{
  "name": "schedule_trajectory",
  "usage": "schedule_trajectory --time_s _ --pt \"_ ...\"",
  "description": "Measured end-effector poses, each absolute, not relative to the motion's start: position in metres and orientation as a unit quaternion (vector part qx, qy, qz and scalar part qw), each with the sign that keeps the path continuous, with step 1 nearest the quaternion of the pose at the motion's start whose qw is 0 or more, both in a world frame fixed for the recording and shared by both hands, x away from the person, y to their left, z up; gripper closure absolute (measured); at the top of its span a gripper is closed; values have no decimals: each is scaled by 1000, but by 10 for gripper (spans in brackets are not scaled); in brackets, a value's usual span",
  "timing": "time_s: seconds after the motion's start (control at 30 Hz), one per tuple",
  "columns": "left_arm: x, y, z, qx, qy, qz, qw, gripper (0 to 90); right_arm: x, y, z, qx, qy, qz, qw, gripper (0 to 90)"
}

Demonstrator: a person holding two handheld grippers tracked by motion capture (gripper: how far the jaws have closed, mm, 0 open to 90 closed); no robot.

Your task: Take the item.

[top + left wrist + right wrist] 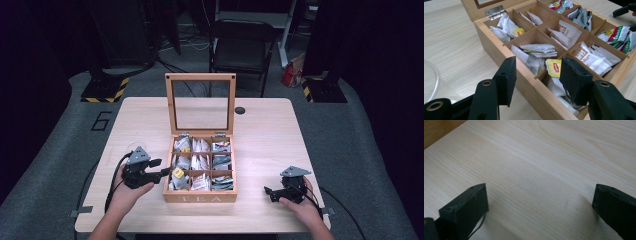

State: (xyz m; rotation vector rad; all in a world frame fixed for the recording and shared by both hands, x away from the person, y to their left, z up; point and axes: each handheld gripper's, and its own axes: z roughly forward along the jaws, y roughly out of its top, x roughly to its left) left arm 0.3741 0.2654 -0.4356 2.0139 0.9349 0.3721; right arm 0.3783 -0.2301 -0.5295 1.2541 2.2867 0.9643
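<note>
Wooden tea box [200, 197], lid raised, at the centre of the pale wood surface [265, 130]. The left gripper [162, 167] reaches in from nine o'clock, its fingers [507, 80] apart and astride the box's near-left wall, pressing nothing; a yellow tea bag tag [554, 68] stands between them over the front-left compartment. The right gripper [270, 192] rests at four o'clock of the box, fingers [467, 205] spread wide over bare surface.

One camera looks down from high up over the whole table [140, 120] and tea box [200, 196], another sits close beside that same tea box [506, 60] looking across its little sections, and the last one stares at the bare table [536, 170] from very near.
</note>
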Motion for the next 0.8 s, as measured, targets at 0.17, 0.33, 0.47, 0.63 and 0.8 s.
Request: schedule_trajectory --time_s 0.17,0.33,0.47,0.63,0.8 --pt "377 257 -437 815 366 147 425 497 378 -230 -530 443 809 341 180 0" --pt "379 249 -440 821 361 139 421 507 378 -230 -530 443 809 341 180 0" --pt "382 243 -444 822 361 135 418 512 378 -230 -530 444 809 341 181 0" --pt "383 239 -448 822 364 128 418 513 378 -231 -530 442 810 340 181 0" --pt "385 236 -451 823 364 127 417 517 378 -230 -530 444 809 341 181 0"
